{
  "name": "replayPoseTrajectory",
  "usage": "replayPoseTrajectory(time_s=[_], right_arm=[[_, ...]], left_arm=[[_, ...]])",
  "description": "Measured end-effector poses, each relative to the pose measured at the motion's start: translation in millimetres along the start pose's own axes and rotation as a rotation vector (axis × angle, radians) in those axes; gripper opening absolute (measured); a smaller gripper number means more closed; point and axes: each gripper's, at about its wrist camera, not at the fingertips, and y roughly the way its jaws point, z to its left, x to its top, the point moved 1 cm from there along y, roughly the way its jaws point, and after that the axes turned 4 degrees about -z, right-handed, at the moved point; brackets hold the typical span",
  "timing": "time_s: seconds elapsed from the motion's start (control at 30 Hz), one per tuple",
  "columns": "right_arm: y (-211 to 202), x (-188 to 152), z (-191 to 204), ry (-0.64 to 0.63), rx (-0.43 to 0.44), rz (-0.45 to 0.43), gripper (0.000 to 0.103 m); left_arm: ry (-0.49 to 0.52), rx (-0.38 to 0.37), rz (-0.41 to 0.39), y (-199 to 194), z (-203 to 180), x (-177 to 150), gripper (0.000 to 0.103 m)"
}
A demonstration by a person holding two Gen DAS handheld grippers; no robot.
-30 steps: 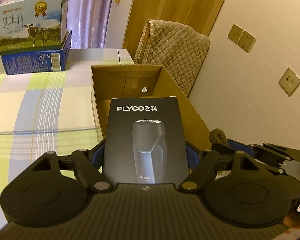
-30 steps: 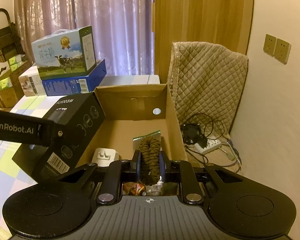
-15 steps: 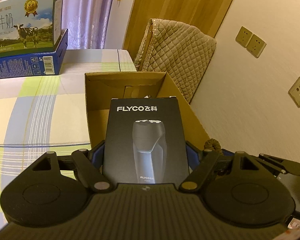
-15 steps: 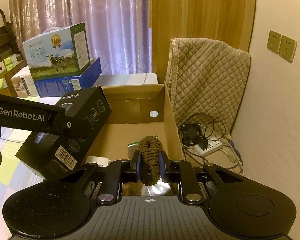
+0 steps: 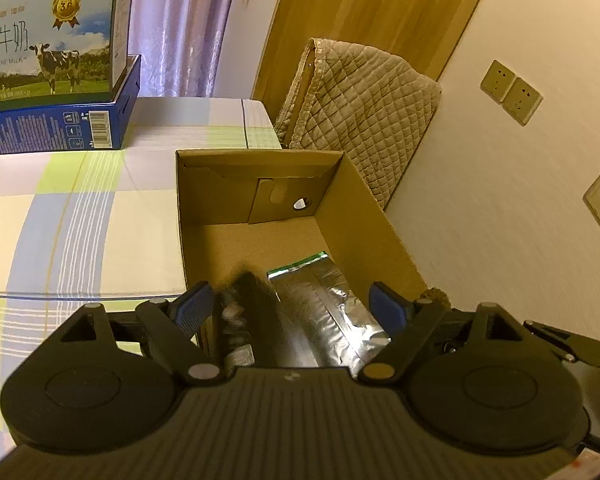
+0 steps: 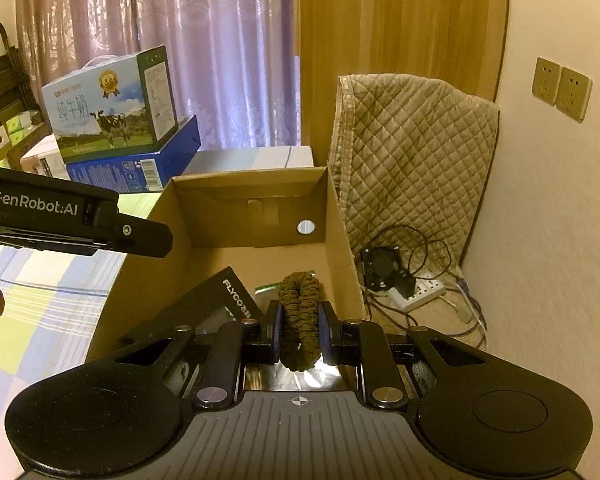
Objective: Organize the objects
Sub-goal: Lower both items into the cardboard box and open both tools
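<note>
An open cardboard box [image 5: 364, 204] [image 6: 336, 216] stands beside the bed. My left gripper [image 5: 290, 306] is open and empty above its near end. The black FLYCO shaver box [image 6: 220, 304] lies tilted inside the cardboard box, blurred in the left wrist view [image 5: 256, 312]. A silver foil pouch [image 5: 324, 300] lies on the box floor. My right gripper [image 6: 299, 330] is shut on a brown braided rope loop [image 6: 299, 316] and holds it over the box's near end. The left gripper's arm [image 6: 72, 220] shows at the left of the right wrist view.
Stacked milk cartons [image 5: 56, 80] [image 6: 112, 120] sit on the checked bedspread [image 5: 80, 220]. A quilted cover [image 6: 412, 152] leans on the wall behind the box. A power strip with cables [image 6: 412, 292] lies on the floor at the right.
My left gripper has opened and let go of the FLYCO box, which has dropped into the cardboard box. The right gripper still holds the rope loop.
</note>
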Motion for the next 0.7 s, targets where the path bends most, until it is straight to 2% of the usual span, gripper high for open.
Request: replayPoseTrajectory(time_s=[0.7], right_arm=[[-8.4,3.0,2.7,0.009,0.014,-0.008,0.015]], left_arm=[[0.016,0.008,-0.019,-15.0,2.0,0.7,0.082]])
